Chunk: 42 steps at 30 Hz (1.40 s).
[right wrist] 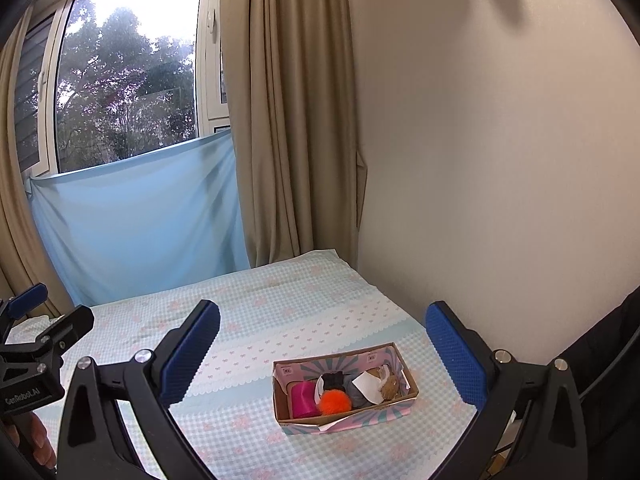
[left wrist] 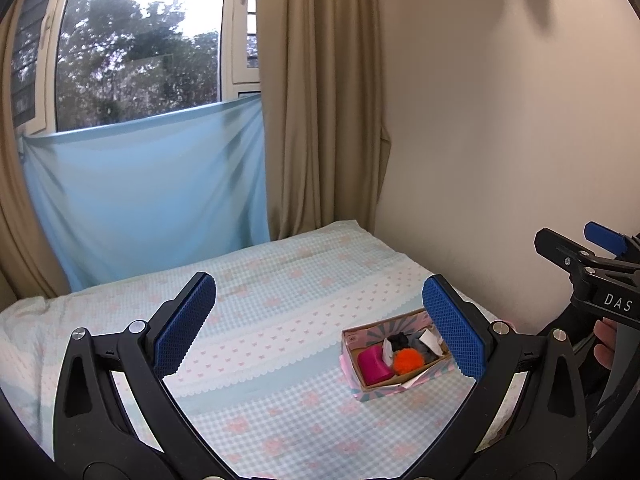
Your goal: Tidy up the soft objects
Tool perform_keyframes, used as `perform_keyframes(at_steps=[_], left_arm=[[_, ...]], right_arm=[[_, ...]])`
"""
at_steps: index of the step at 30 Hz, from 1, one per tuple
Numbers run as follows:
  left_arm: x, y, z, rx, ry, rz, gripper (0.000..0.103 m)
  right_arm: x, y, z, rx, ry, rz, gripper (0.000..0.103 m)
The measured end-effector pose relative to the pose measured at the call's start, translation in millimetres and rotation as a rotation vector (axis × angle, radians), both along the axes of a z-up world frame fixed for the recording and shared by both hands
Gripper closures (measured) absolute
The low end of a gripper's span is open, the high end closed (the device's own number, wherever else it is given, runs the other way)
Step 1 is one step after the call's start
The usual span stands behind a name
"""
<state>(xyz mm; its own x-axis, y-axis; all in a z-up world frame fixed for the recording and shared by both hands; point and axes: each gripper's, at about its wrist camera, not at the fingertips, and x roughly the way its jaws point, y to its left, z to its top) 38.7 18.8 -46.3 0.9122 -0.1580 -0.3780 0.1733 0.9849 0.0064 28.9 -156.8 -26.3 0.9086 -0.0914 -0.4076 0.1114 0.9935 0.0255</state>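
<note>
Both grippers, left (left wrist: 320, 328) and right (right wrist: 323, 350), were held wide apart and empty above the small patterned cardboard box (right wrist: 408, 396) of soft objects; a brown fuzzy item (right wrist: 389, 389) was seen only in the right view.

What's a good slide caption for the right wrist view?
Open right gripper above a cardboard box of soft objects on the bed.

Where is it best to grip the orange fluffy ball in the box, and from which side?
Probably from above: the orange pompom sits between the pink roll and grey cloth, inside the box walls. Pinch its round, fluffy middle.
</note>
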Motion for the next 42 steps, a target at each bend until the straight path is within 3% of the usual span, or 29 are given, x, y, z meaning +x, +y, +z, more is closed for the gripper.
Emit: perform_keyframes(at_steps=[29,42], left_arm=[[0.6,5.1,3.3,-0.014,0.003,0.013,0.000],[-4.7,5.3,5.1,0.005,-0.073,0.040,0.000]], right_arm=[[3.8,3.5,2.2,0.001,-0.002,0.001,0.001],[10.9,6.2,1.1,0.005,0.001,0.007,0.001]])
